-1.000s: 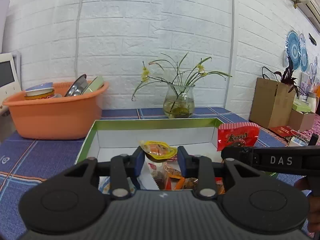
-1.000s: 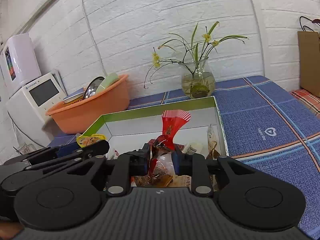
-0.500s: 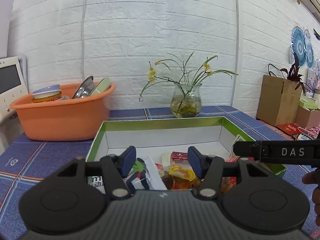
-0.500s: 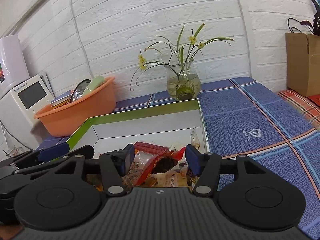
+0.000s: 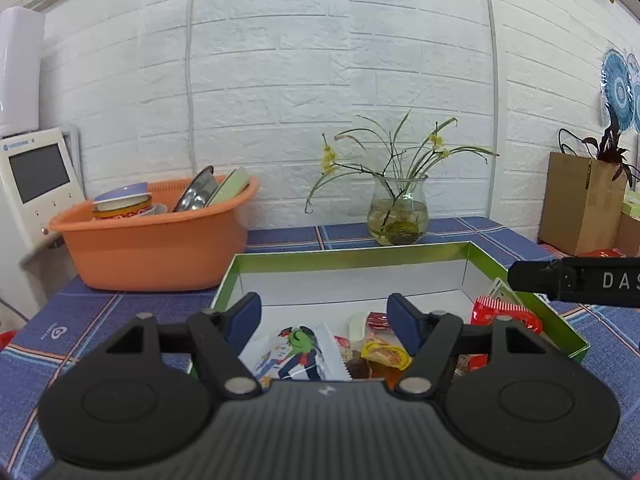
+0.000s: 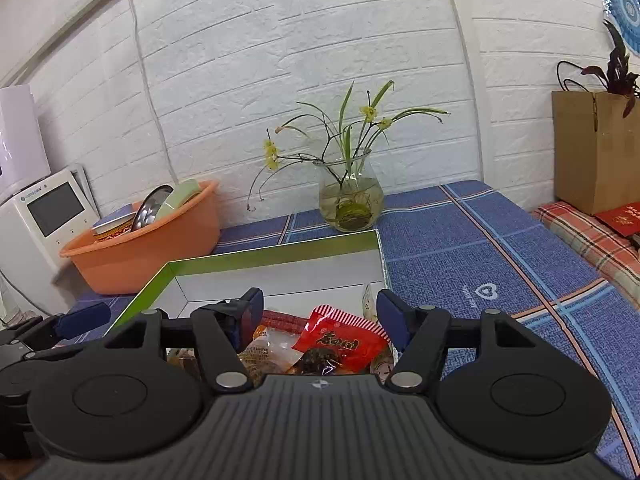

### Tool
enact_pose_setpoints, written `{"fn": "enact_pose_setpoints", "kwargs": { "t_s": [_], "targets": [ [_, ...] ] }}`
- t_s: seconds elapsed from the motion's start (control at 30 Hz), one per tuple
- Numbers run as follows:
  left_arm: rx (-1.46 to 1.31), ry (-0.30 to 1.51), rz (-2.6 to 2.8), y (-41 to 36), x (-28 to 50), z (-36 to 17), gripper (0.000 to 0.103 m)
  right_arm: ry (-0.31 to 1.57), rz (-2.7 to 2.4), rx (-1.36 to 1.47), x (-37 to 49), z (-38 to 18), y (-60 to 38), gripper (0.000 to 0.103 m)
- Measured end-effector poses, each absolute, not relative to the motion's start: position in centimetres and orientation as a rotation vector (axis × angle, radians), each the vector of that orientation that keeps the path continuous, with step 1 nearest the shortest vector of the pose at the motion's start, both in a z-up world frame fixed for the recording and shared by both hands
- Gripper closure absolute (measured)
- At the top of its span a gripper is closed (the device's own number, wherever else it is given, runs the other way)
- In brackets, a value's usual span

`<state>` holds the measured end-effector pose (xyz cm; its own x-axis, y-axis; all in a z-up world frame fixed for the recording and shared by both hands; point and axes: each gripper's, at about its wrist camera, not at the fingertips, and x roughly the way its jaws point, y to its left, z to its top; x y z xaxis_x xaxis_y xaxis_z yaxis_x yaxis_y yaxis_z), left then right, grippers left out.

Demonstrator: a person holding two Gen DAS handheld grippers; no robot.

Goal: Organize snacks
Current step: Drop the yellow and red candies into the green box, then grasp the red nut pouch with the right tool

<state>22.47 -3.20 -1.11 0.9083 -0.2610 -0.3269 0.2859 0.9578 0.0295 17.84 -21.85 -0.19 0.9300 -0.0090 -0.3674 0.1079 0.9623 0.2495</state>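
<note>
A green-rimmed box (image 5: 352,255) (image 6: 276,255) with white inner walls lies on the blue tablecloth and holds several snack packets. My left gripper (image 5: 325,322) hovers over its near side, jaws opening, nothing pressed between the pads. Below it lie a small yellow packet (image 5: 385,353) and a white packet with a cartoon figure (image 5: 296,354). My right gripper (image 6: 320,322) hangs over the box's right part, jaws opening wide. A red striped packet (image 6: 340,340) (image 5: 502,316) lies loose in the box under it.
An orange basin (image 5: 152,236) (image 6: 148,236) with dishes stands left of the box. A glass vase with flowers (image 5: 398,216) (image 6: 350,200) sits behind it by the brick wall. A white appliance (image 5: 34,184) is far left, a brown paper bag (image 6: 596,152) far right.
Both grippers opened. The yellow packet left the left jaws and the red packet left the right jaws; both now lie in the box.
</note>
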Motion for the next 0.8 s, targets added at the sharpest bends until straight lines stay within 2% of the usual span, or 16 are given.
{"fn": "enact_pose_setpoints", "kwargs": {
  "t_s": [0.1,0.13,0.17,0.57,0.8],
  "targets": [
    [0.061,0.326,-0.260,-3.0,22.5,-0.9,0.025,0.369,-0.065,0.265,17.8,-0.2,-21.8,0.000],
    [0.058,0.323,-0.252,-2.9,22.4,-0.8,0.019,0.369,-0.062,0.269,17.8,-0.2,-21.8,0.000],
    [0.057,0.319,-0.243,-2.8,22.4,-0.7,0.000,0.369,-0.054,0.275,17.9,-0.2,-21.8,0.000],
    [0.109,0.229,-0.233,-0.8,16.9,1.1,0.000,0.320,0.067,0.318,14.5,2.0,-23.6,0.000],
    [0.024,0.360,-0.283,3.9,10.3,-2.4,0.000,0.407,0.185,0.295,9.3,0.5,-24.4,0.000]
  ]
}}
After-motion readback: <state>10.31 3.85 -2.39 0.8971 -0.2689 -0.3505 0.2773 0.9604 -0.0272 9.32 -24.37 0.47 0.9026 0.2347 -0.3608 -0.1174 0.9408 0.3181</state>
